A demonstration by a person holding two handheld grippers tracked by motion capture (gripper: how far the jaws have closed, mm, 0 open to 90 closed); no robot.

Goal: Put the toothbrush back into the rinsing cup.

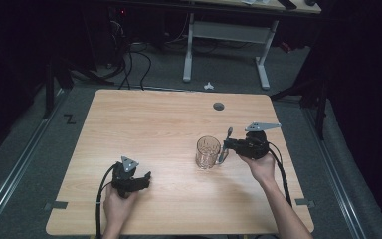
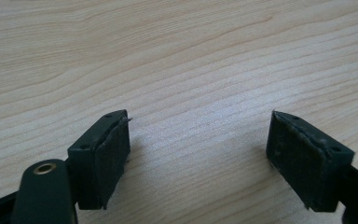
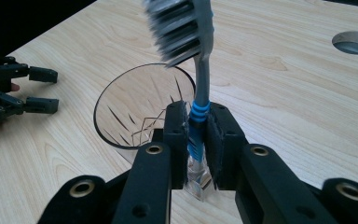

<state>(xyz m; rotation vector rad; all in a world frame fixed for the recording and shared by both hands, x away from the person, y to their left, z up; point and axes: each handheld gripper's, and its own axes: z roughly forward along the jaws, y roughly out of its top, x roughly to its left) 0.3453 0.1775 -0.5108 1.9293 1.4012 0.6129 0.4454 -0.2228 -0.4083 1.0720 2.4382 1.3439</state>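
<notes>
A clear cut-glass tumbler (image 1: 208, 152) stands upright and empty on the wooden table (image 1: 154, 124), right of centre. My right gripper (image 1: 227, 146) is shut on a toothbrush (image 1: 229, 133) just to the right of the glass. In the right gripper view the toothbrush (image 3: 200, 79) stands upright, its grey bristled head on top and its blue-banded handle clamped in the right gripper (image 3: 198, 126), close beside the tumbler (image 3: 135, 107) rim. My left gripper (image 1: 147, 180) rests near the front left, open. In the left gripper view the left gripper (image 2: 198, 135) holds nothing over bare wood.
A round cable hole (image 1: 219, 106) lies in the table near its far edge, also visible as the cable hole (image 3: 354, 42) in the right gripper view. Beyond the table stand a white desk frame (image 1: 226, 35) and floor cables (image 1: 129, 64). The left gripper (image 3: 32, 88) appears far left in the right gripper view.
</notes>
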